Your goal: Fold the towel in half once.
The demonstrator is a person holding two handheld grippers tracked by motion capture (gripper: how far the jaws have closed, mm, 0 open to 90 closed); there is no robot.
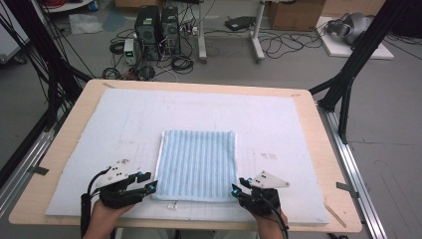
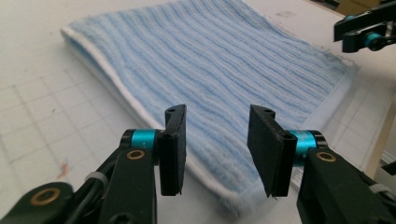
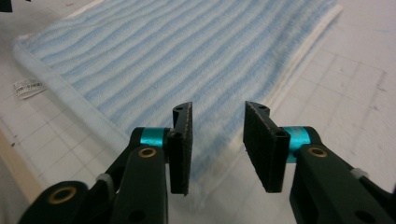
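Observation:
A folded towel (image 1: 196, 164) with light blue and white stripes lies flat on the white gridded mat (image 1: 124, 114), near its front edge. My left gripper (image 1: 148, 181) sits at the towel's near left corner, my right gripper (image 1: 238, 188) at its near right corner. In the left gripper view the towel (image 2: 224, 60) stretches away past my left gripper (image 2: 217, 140), whose jaws stand apart just over the corner without pressing on it. In the right gripper view my right gripper (image 3: 217, 135) is likewise open above the edge of the towel (image 3: 154, 56). The right gripper (image 2: 362, 30) also appears far off in the left gripper view.
The mat covers a wooden table (image 1: 328, 164). A small white label (image 1: 172, 204) lies on the mat just in front of the towel. Beyond the table are computer towers (image 1: 157, 30), cables, black frame legs (image 1: 348, 74) and boxes on the floor.

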